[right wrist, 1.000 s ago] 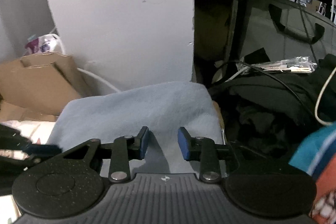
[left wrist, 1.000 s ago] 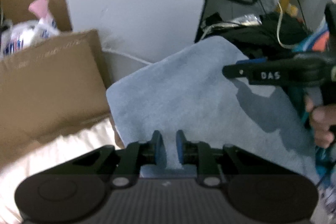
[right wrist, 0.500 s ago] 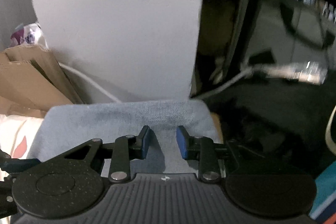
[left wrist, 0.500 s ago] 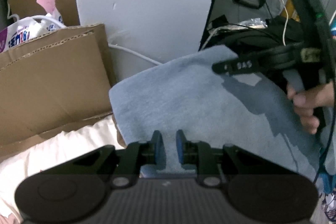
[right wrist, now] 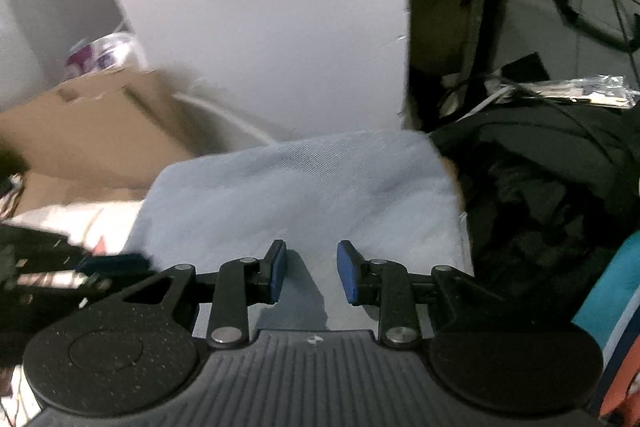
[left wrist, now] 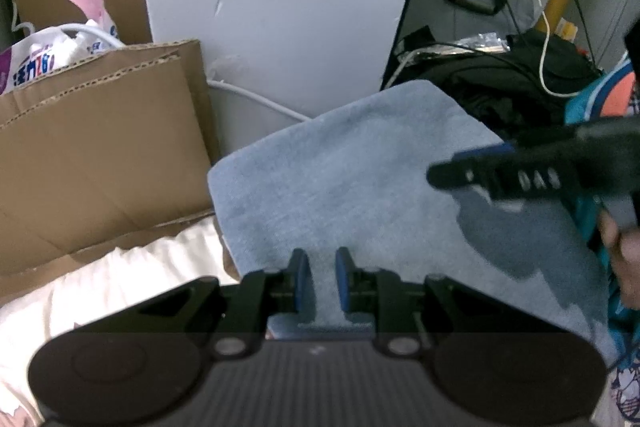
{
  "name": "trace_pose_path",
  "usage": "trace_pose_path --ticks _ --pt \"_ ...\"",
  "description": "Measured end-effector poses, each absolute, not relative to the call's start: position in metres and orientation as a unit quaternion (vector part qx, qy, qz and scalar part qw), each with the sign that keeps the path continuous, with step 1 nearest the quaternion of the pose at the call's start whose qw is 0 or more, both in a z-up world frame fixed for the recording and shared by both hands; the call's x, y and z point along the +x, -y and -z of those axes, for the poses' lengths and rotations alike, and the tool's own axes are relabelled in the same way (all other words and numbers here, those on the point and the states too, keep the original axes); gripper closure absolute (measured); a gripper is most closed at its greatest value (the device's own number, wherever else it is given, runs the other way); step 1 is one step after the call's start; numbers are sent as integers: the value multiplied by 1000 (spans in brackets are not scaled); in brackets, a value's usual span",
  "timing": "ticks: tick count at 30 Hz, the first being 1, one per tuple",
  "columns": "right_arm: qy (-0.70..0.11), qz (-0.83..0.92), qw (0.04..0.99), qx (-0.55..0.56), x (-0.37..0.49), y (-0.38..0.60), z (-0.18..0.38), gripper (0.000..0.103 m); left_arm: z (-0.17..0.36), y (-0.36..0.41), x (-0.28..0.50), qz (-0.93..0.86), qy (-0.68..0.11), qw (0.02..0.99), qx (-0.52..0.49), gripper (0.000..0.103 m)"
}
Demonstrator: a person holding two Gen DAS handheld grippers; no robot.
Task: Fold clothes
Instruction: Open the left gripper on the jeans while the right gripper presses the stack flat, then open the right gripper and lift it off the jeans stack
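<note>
A cluttered home room: a cardboard box on the left, a heap of dark clothes and cables far right.

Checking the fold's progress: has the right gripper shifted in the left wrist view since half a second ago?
Yes. The right gripper has dropped lower and pulled rightward, away from the white wall panel, over the blue cloth.

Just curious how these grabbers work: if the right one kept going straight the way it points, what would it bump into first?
Most likely the light blue cloth lying just ahead of the right gripper, though depth is hard to judge.
</note>
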State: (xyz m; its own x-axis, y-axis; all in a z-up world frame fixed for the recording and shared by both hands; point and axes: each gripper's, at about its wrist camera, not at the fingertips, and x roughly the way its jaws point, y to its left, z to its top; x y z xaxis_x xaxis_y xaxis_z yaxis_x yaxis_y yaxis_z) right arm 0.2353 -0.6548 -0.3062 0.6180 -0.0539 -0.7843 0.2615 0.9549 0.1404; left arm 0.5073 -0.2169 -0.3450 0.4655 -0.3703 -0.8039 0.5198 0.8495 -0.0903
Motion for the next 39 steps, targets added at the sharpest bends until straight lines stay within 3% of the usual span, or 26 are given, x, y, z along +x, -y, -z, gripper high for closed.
trace_pose_path --ticks 39 --pt "-411 168 895 45 52 619 312 70 345 218 508 270 -447 845 118 84"
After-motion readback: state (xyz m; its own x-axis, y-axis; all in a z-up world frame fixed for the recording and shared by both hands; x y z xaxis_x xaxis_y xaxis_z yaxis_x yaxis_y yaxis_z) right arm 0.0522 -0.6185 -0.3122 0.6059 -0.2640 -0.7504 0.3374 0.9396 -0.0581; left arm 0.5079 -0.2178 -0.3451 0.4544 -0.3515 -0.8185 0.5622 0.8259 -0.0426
